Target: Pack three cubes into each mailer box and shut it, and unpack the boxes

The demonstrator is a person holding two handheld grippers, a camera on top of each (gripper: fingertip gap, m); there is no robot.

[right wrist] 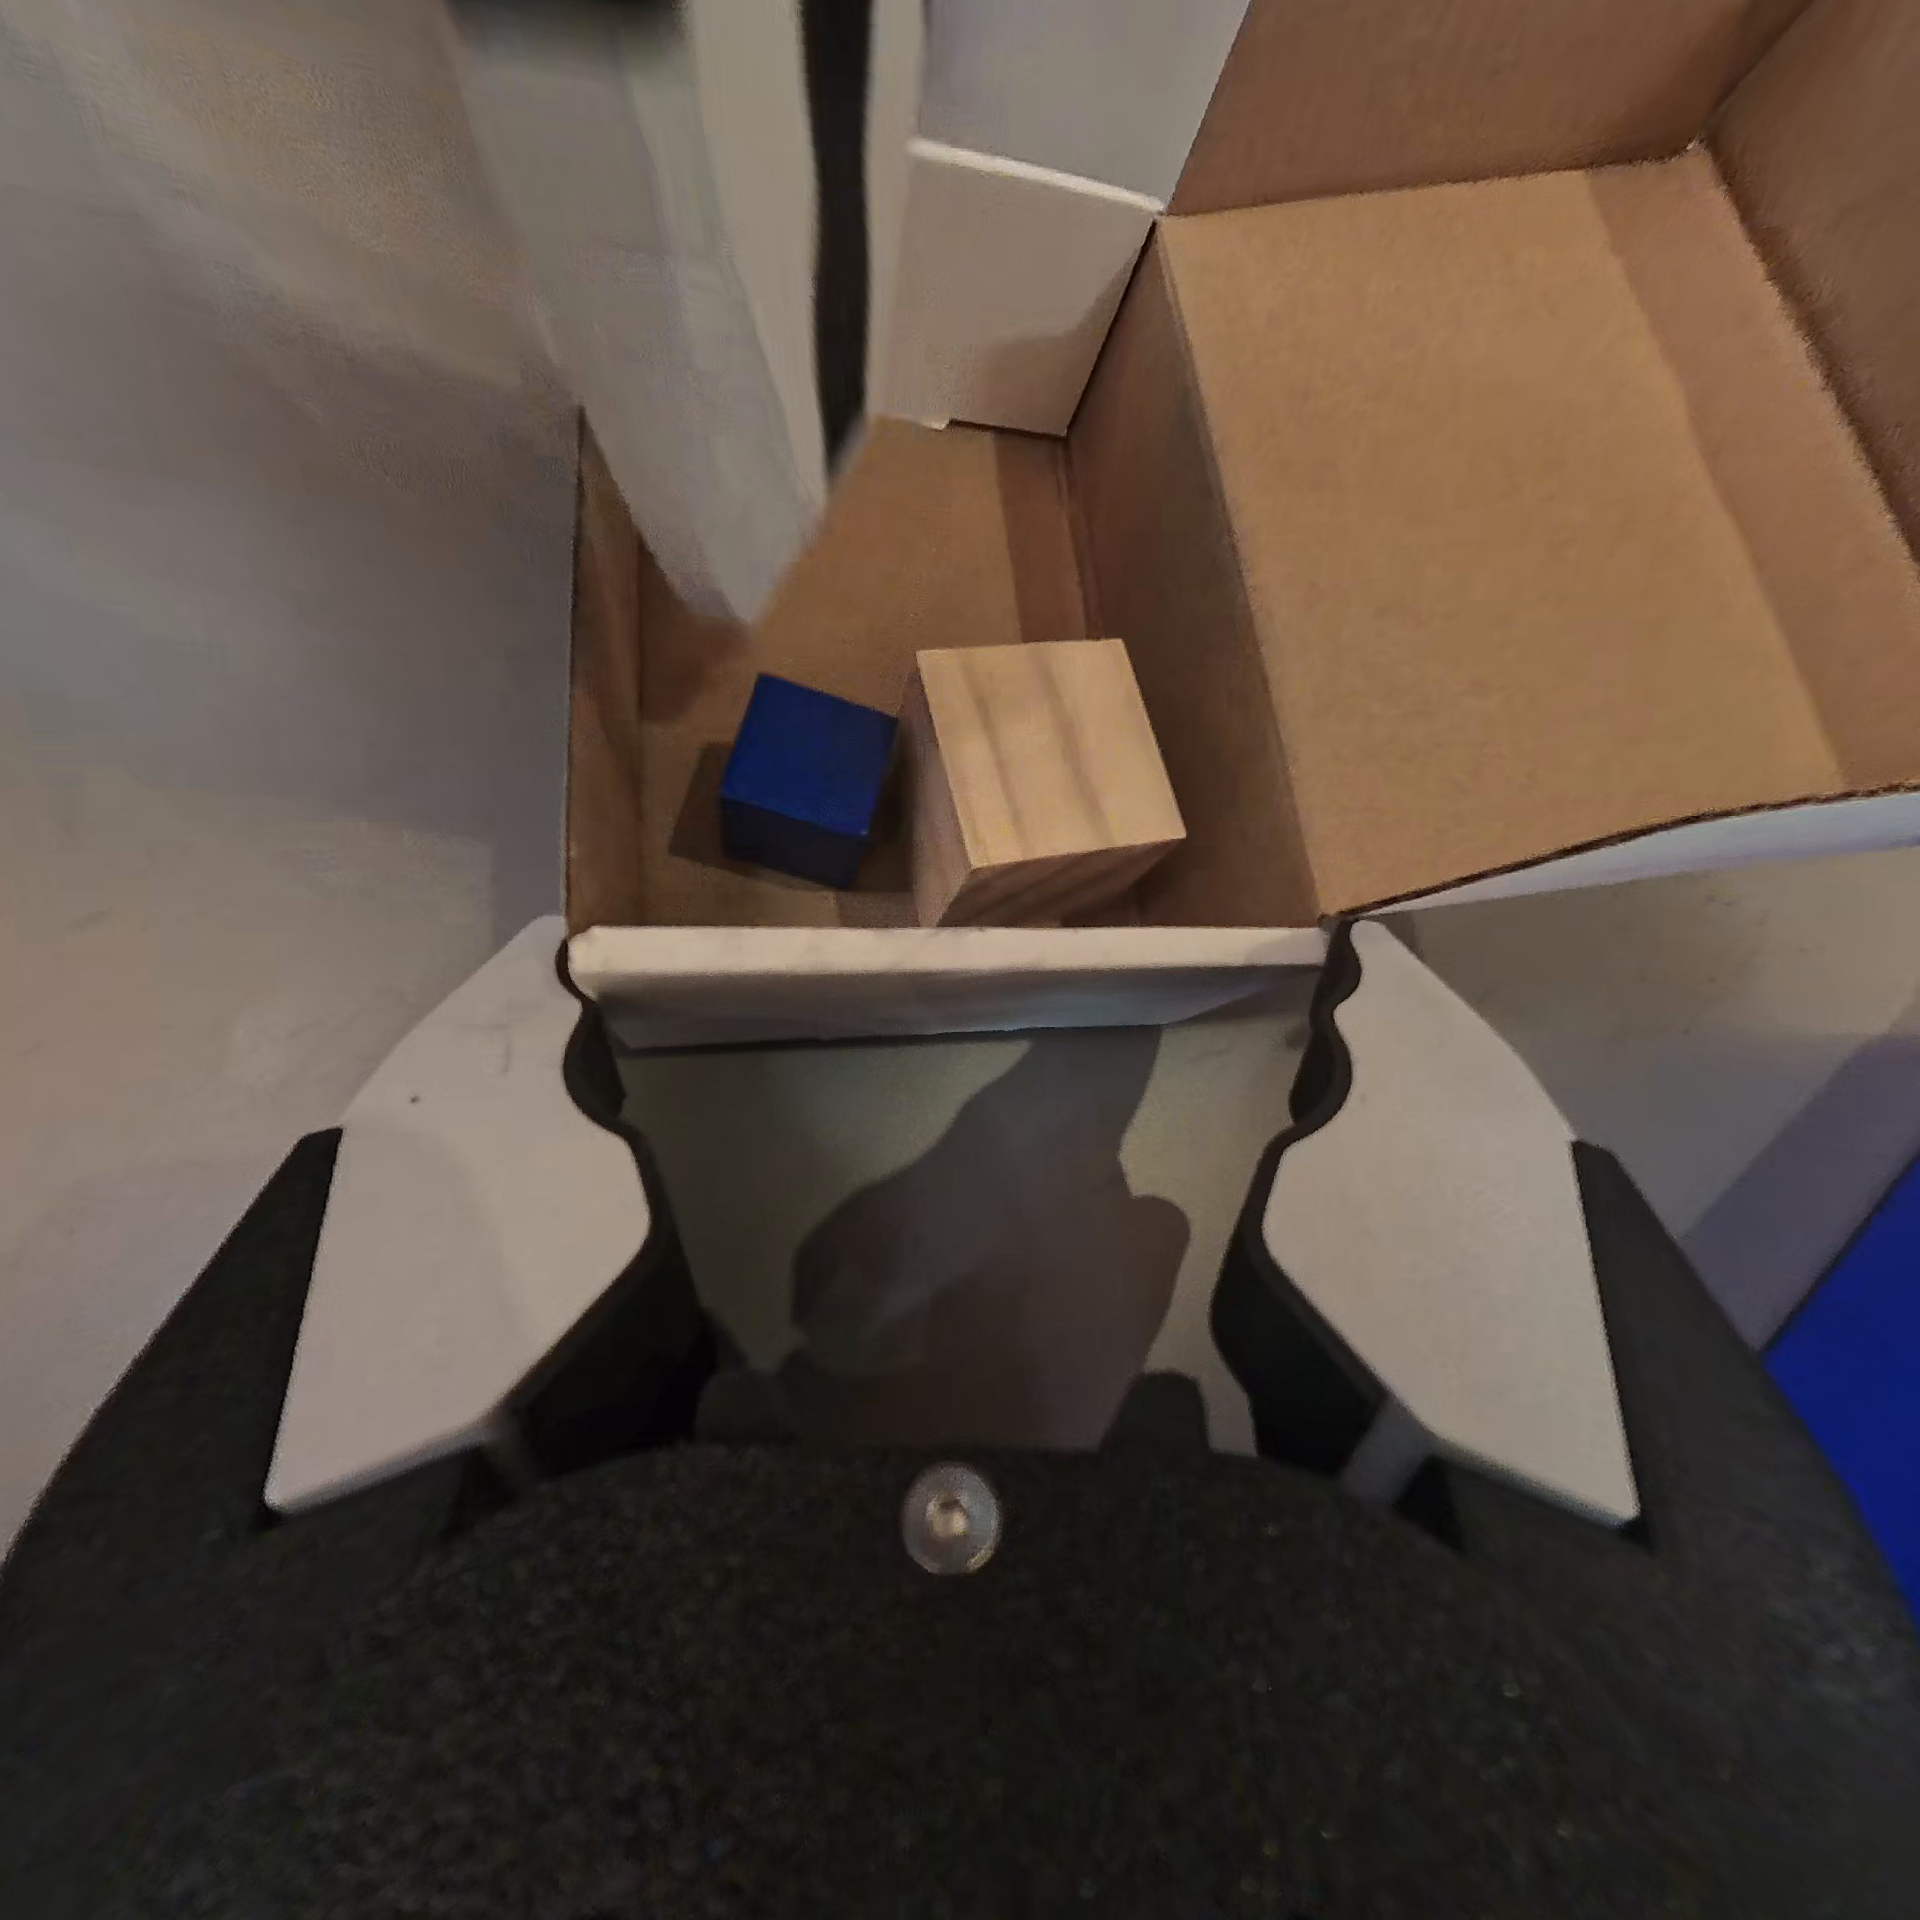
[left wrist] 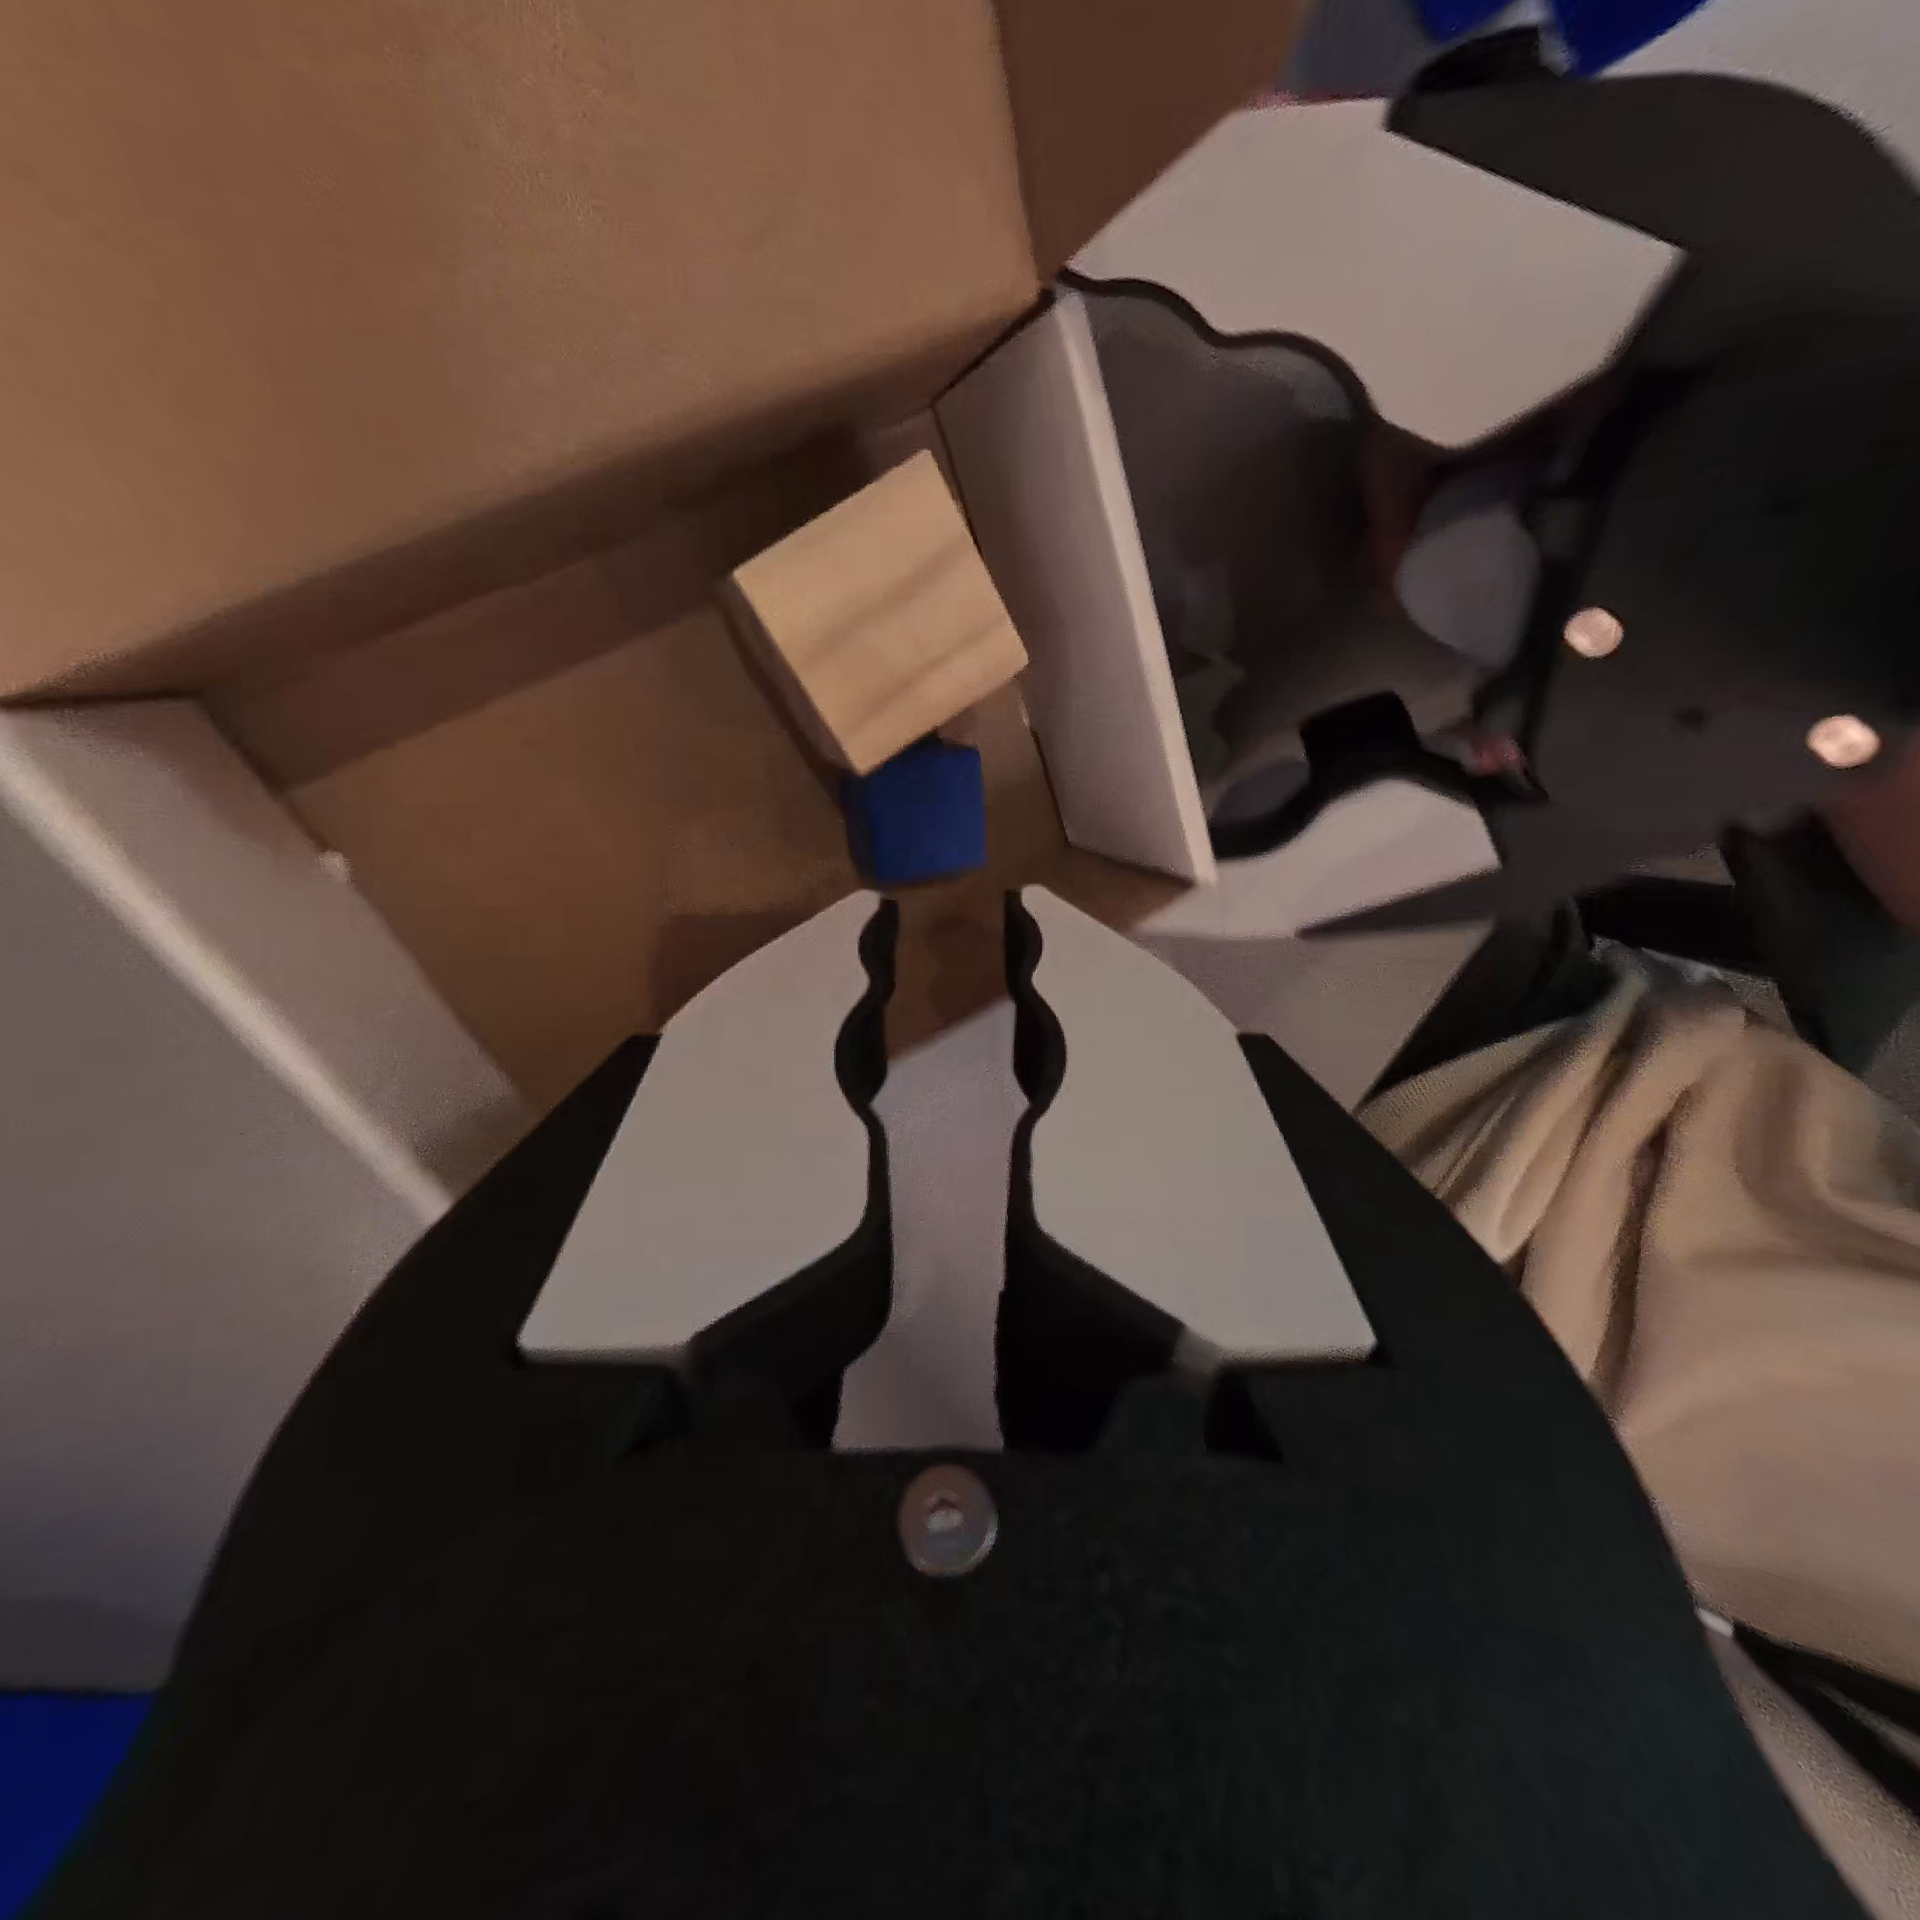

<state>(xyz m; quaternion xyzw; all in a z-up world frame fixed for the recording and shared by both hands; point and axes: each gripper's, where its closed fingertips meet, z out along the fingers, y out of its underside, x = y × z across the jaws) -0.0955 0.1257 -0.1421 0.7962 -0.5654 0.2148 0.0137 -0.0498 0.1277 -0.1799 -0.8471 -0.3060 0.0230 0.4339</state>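
An open mailer box (right wrist: 1455, 540), white outside and plain brown inside with no readable print, holds a small blue cube (right wrist: 810, 779) just beside a larger wooden cube (right wrist: 1039, 769). The right gripper (right wrist: 951, 966) fingers spread wide, straddling the box's near wall. The left gripper (left wrist: 951, 909) fingers sit nearly closed, empty, just short of the blue cube; edges are blurred.

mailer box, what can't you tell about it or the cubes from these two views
- Third cube: only the blue cube and wooden cube show; the mailer box near wall hides the floor behind it in the right wrist view.
- Lid top: cut off by the frame edge.
- Left wrist view: blurred; the lid covers most of the inside.
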